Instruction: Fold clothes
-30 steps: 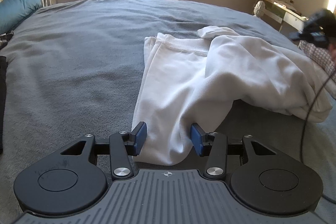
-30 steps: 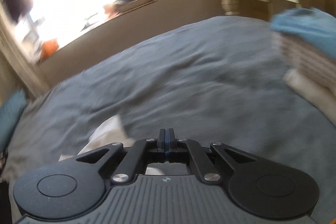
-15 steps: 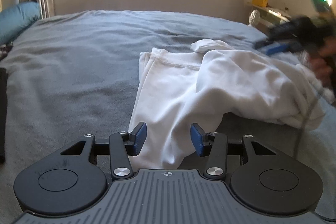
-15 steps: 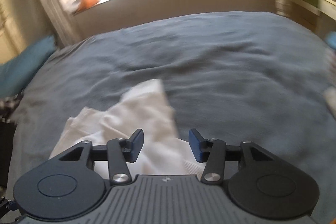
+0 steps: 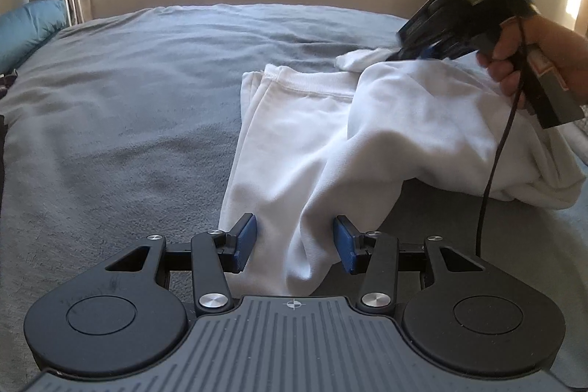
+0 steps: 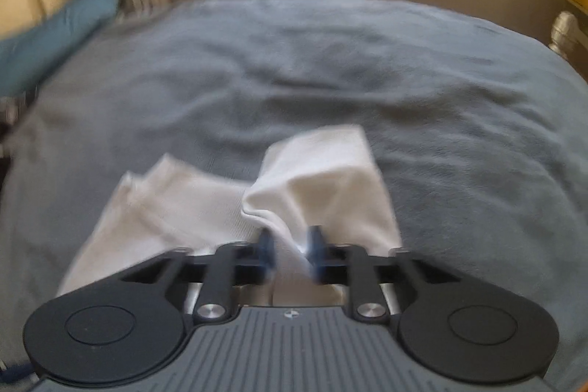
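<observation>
Garment [image 5: 330, 135] lay white and rumpled on the bed [image 5: 128, 98]. Right gripper [image 6: 290, 245] was closing on its far cuff, cloth between the fingers [image 6: 265, 243] — best bite deep before lifting. Left gripper [image 5: 294, 241] stood apart, straddling the near end unclamped.

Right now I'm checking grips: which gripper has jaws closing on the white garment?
The right gripper: its jaws are closing on a raised fold of the white garment. The left gripper merely straddles cloth, pads apart.

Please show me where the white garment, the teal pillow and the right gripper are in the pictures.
white garment [image 5: 301, 142]: left wrist view, on its flat middle.
teal pillow [image 5: 27, 24]: left wrist view, on its side.
right gripper [image 6: 290, 245]: right wrist view, between its closing fingertips.
</observation>
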